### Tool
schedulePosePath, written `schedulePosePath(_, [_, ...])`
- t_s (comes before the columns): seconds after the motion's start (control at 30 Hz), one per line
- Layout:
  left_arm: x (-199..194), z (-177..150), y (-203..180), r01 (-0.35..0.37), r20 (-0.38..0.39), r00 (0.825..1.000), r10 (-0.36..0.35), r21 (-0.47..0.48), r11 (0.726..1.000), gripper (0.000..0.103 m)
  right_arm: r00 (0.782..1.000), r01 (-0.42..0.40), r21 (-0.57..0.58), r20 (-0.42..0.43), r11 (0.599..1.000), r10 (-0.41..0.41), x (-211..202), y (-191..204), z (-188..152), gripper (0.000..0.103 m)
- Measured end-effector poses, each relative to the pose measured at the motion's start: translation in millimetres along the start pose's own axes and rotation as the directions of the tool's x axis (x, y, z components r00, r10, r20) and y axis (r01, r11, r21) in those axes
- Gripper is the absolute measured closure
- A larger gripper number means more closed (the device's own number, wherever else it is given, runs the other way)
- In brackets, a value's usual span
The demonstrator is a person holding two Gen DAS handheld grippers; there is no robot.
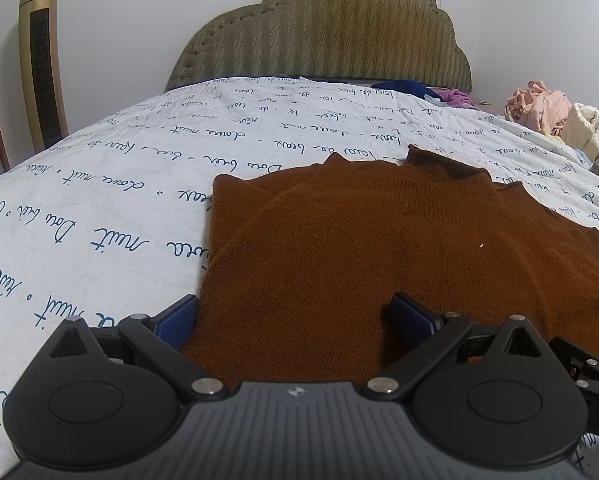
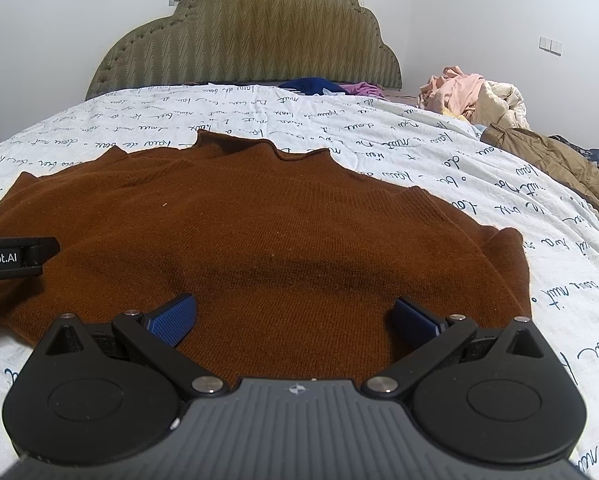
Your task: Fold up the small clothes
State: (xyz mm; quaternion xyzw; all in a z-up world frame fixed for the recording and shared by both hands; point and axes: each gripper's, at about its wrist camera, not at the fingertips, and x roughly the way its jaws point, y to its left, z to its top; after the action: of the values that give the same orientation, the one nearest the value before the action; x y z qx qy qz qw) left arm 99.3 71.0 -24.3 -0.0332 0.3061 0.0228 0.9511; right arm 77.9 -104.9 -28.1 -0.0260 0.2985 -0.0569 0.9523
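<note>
A brown knitted sweater [image 1: 379, 240] lies flat on the bed, its collar pointing toward the headboard and a sleeve folded over its left side. My left gripper [image 1: 293, 322] stands open at the sweater's near left edge, its left pad over the sheet and its right pad over the knit. In the right wrist view the same sweater [image 2: 279, 232] spreads wide. My right gripper [image 2: 293, 318] is open above its near hem, with nothing between the blue pads. The left gripper's body [image 2: 15, 258] shows at the left edge of that view.
The bed carries a white sheet with blue script [image 1: 119, 184] and ends at an olive padded headboard [image 1: 331, 32]. Pink and cream clothes [image 2: 471, 92] are heaped at the far right, with a tan jacket [image 2: 547, 160] nearer. Blue and purple garments [image 2: 331, 86] lie by the headboard. A gold tower fan [image 1: 41, 56] stands left.
</note>
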Motion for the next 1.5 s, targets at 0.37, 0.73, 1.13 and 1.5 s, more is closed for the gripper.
schedulePosePath(0.37, [-12,34,36,0.043,0.0,0.999,-0.043,0.051,0.998,0.001,0.994,-0.016,-0.099,0.107,0.995,0.026,-33,14,4,0.0])
schedulePosePath(0.73, [86,91,124,0.379,-0.327,0.808,-0.49,-0.348,0.857,0.001,0.964,-0.019,-0.671,0.183,0.741,0.191,-73,150,-35,0.0])
schedulePosePath(1.13, [170,132,68,0.46,-0.331,0.711,-0.62,-0.448,0.767,0.001,0.963,0.123,-0.765,0.247,0.632,0.111,0,217,-10,0.01])
schedulePosePath(1.5, [154,158,19,0.339,-0.416,0.835,-0.361,-0.127,0.932,0.09,0.957,0.038,-0.754,0.216,0.656,0.193,4,221,-12,0.089])
